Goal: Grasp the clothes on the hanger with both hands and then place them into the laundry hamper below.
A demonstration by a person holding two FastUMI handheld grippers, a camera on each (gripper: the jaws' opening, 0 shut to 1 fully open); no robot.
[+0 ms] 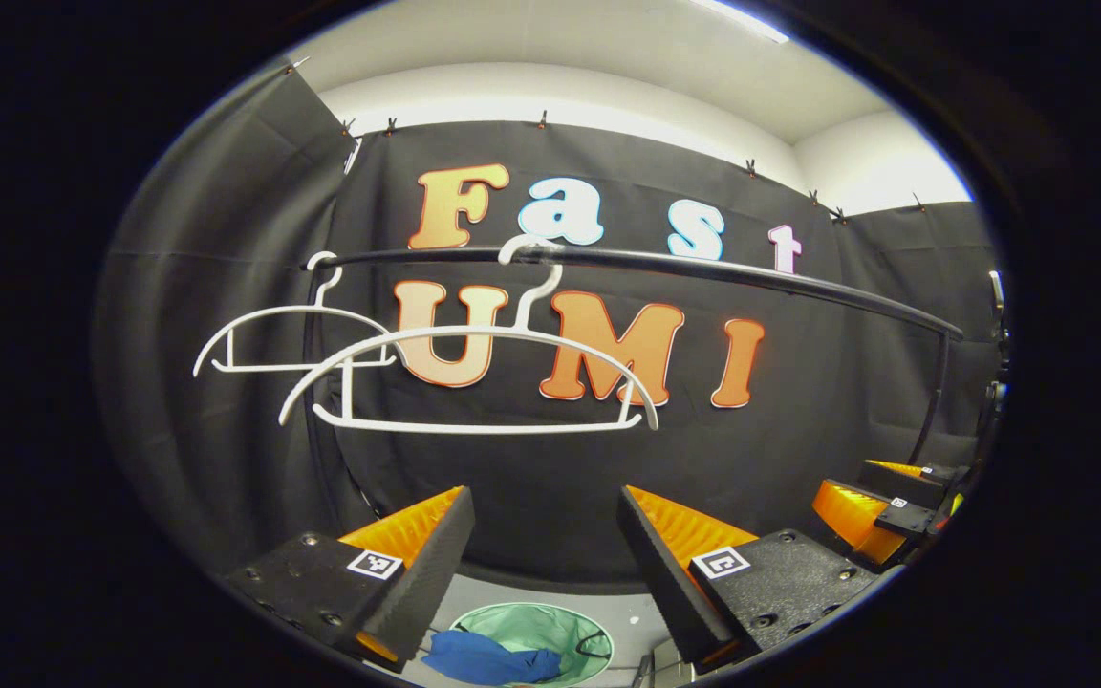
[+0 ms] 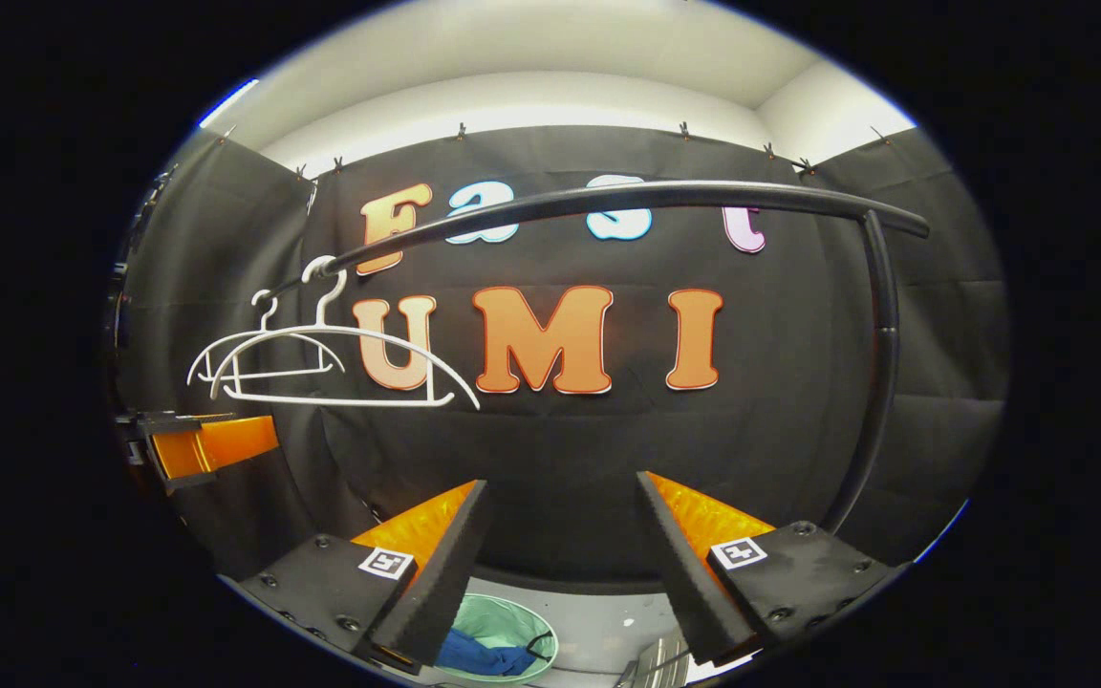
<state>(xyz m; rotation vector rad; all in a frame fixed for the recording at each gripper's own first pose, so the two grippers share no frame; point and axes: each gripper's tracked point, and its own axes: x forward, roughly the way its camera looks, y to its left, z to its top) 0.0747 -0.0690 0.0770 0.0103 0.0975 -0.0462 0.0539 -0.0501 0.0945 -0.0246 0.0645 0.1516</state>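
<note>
Left gripper view: the left gripper (image 1: 545,564) hangs wide apart, holding nothing, above the round pale-green mesh laundry hamper (image 1: 550,631) on the floor. A crumpled blue cloth garment (image 1: 488,659) lies over the hamper's near rim — so the drop looks done. Two bare white plastic hangers (image 1: 474,373) hang near the black metal rail's (image 1: 703,268) left end.

Right gripper view: the right gripper (image 2: 560,564) is likewise spread wide and empty — raised over the hamper (image 2: 503,626), where the garment (image 2: 479,657) lies inside.

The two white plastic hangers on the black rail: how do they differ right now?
The nearer white plastic hanger looks larger and hangs farther right along the black rail; the farther white plastic hanger looks smaller, near the rail's left end. Both are bare, the blue garment lying in the green hamper.
</note>
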